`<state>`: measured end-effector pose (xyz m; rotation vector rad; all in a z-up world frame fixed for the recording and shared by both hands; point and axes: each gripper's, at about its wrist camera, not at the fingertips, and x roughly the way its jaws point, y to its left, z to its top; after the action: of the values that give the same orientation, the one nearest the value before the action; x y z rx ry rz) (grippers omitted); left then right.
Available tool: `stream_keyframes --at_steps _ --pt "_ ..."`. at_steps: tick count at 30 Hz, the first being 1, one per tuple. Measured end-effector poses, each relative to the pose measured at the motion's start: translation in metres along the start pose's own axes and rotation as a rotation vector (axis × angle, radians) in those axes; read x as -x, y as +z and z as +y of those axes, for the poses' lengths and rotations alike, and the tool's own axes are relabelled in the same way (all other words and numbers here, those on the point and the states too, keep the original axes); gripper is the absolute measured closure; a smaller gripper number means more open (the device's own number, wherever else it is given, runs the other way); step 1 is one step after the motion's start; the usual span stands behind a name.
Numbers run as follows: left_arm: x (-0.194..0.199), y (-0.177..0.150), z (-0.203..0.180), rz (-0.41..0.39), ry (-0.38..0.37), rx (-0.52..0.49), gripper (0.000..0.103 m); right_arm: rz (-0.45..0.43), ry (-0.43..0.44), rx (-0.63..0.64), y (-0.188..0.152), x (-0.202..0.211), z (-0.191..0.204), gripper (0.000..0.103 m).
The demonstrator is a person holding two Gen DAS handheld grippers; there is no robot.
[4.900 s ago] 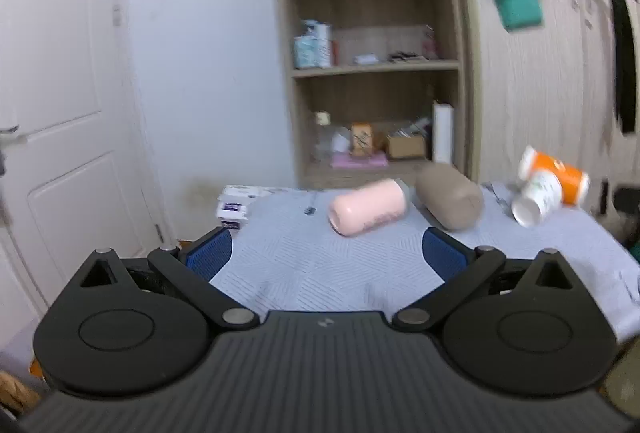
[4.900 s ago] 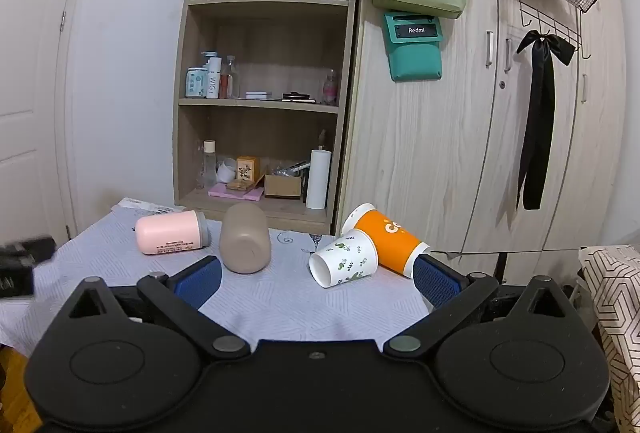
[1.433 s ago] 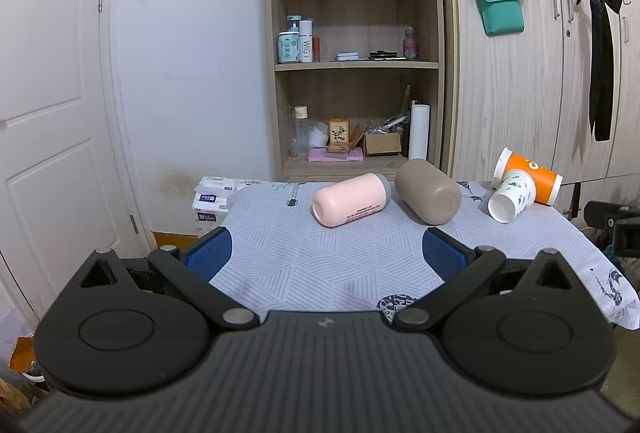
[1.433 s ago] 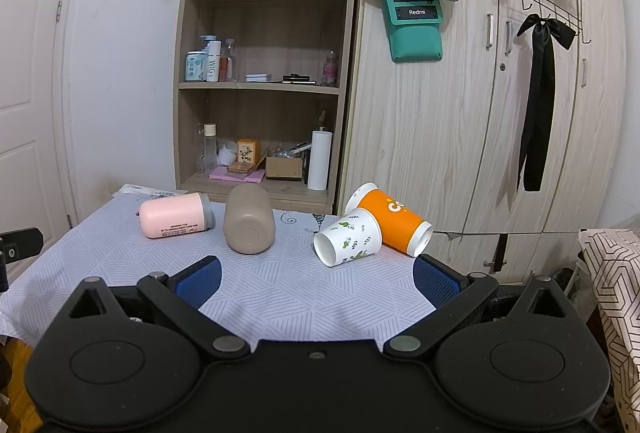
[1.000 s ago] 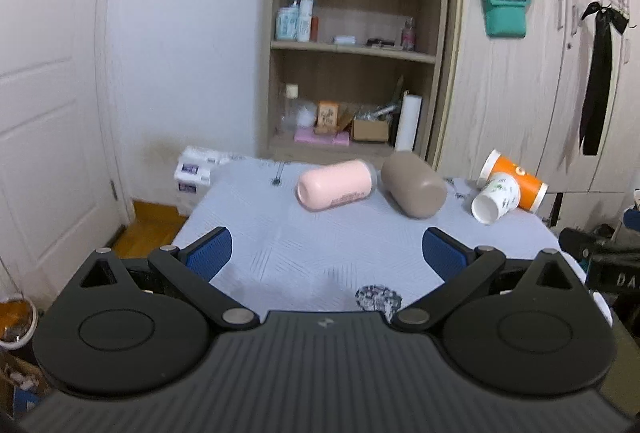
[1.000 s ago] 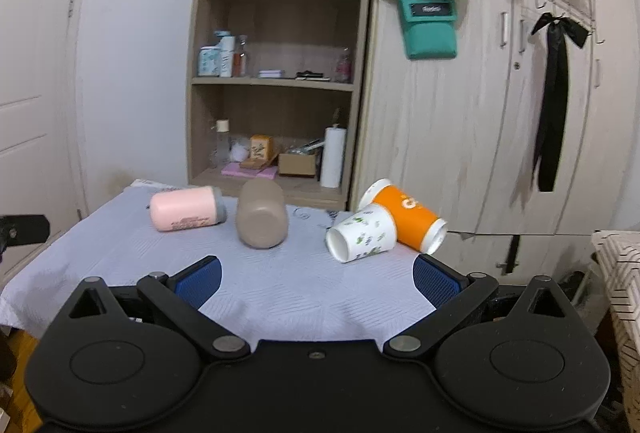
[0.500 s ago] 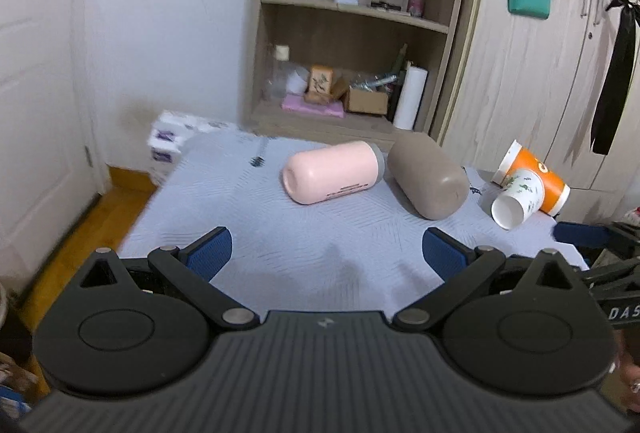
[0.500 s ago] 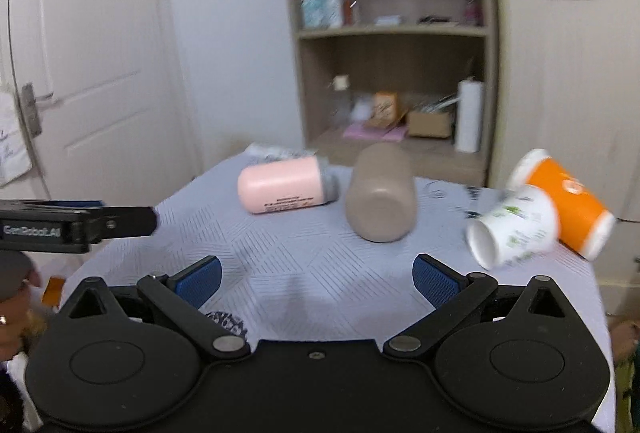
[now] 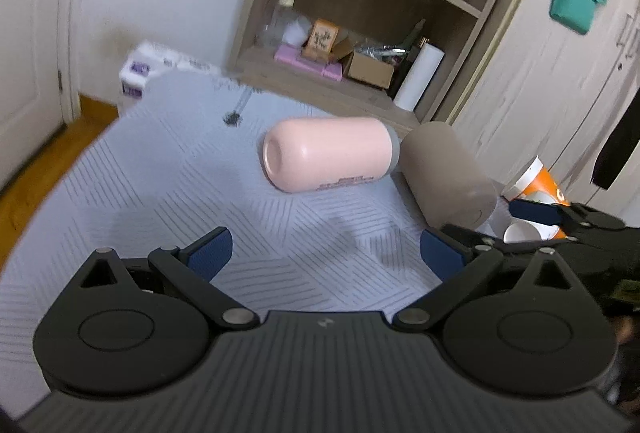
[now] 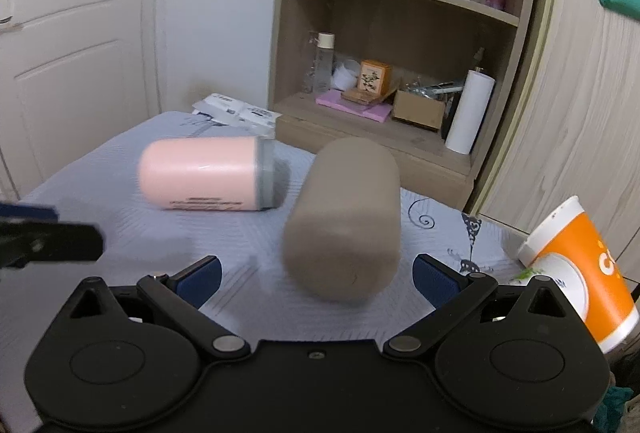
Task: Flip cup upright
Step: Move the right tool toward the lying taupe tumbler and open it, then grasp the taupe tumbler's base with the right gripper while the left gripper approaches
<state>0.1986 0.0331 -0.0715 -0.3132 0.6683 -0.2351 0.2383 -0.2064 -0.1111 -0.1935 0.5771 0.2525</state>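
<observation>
A pink cup [image 9: 330, 153] [image 10: 208, 173] lies on its side on the patterned tablecloth [image 9: 168, 185]. A taupe cup [image 9: 444, 177] [image 10: 346, 217] lies on its side right of it. An orange paper cup [image 10: 584, 273] [image 9: 550, 185] and a white paper cup [image 9: 528, 231] lie at the far right. My left gripper [image 9: 324, 253] is open, short of the pink cup. My right gripper [image 10: 316, 279] is open, its blue fingertips either side of the taupe cup's near end. The right gripper's fingers [image 9: 536, 211] show in the left wrist view.
A wooden shelf unit [image 10: 400, 33] with bottles, boxes and a paper roll stands behind the table. Wardrobe doors [image 10: 580, 113] are at the right, a white door [image 10: 60, 33] at the left. Tissue packs [image 9: 140, 73] lie at the table's far left corner.
Both grippers have moved forward and down toward the table. The right gripper has swung left and closed in on the taupe cup; the left nears the pink cup. Both stay open.
</observation>
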Motion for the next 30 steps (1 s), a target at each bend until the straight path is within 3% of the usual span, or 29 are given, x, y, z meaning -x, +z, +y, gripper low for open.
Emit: stream_keyframes --at_steps 5,9,18,30 --pt "-0.009 0.001 0.007 0.006 -0.003 0.038 0.002 -0.026 0.026 -0.097 0.001 -0.023 -0.014 0.004" --pt "-0.011 0.004 0.010 0.009 -0.009 0.055 0.002 -0.015 0.002 -0.098 0.000 -0.028 -0.014 0.021" --pt "-0.013 0.003 0.004 0.056 -0.046 0.055 0.002 0.012 0.015 -0.068 -0.005 -0.015 -0.009 0.021" --pt "0.008 -0.003 -0.017 0.145 -0.100 0.025 0.002 0.081 0.117 -0.192 -0.036 0.040 -0.007 0.021"
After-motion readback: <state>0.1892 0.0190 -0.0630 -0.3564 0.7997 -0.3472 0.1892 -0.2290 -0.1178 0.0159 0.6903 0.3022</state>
